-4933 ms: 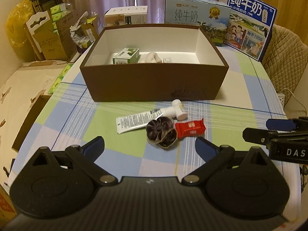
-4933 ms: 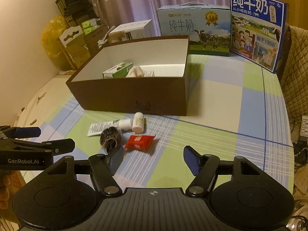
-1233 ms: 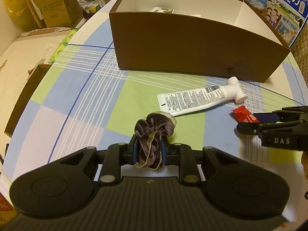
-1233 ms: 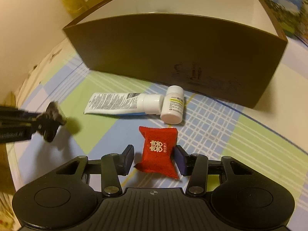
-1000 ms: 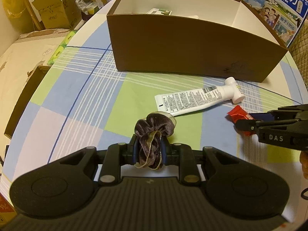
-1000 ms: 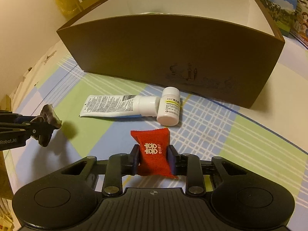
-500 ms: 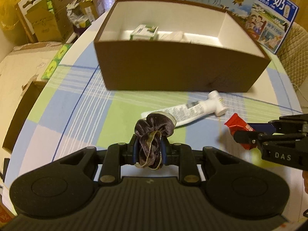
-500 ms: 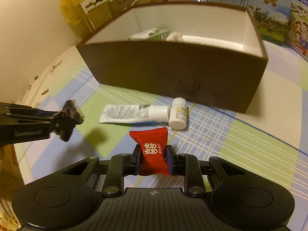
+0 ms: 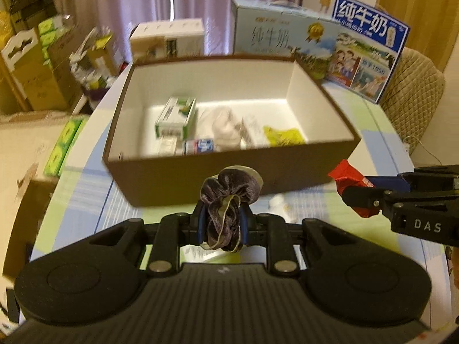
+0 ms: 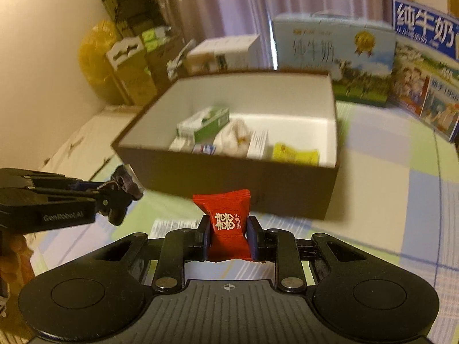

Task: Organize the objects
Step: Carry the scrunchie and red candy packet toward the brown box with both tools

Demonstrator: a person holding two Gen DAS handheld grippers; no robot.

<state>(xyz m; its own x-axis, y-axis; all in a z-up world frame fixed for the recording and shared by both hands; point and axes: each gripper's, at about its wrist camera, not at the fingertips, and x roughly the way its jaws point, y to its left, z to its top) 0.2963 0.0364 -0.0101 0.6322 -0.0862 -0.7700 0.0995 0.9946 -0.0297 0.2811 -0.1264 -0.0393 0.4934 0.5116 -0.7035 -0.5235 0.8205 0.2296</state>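
My left gripper (image 9: 221, 226) is shut on a dark purple velvet scrunchie (image 9: 226, 197), held up in front of the brown box (image 9: 229, 176). My right gripper (image 10: 229, 236) is shut on a red candy packet (image 10: 226, 220) with white characters. Each gripper shows in the other's view: the right gripper (image 9: 351, 190) at the right edge with the red candy packet (image 9: 344, 173), the left gripper (image 10: 114, 193) at the left edge with the scrunchie (image 10: 126, 185). The brown box (image 10: 289, 192) is open-topped and white inside. A white tube (image 10: 172, 226) and a small bottle (image 9: 279, 203) lie on the table, mostly hidden.
Inside the box lie a green-and-white carton (image 9: 175, 117), a white bundle (image 9: 226, 127), a yellow packet (image 9: 282, 136) and small boxes. Milk cartons (image 9: 284, 35) stand behind it. Cardboard boxes (image 9: 31, 77) crowd the left. The checked tablecloth (image 10: 401, 177) extends to the right.
Both grippers have risen with the scrunchie and the candy packet, so the box's inside now shows. The tube and bottle have dropped low behind the fingers.
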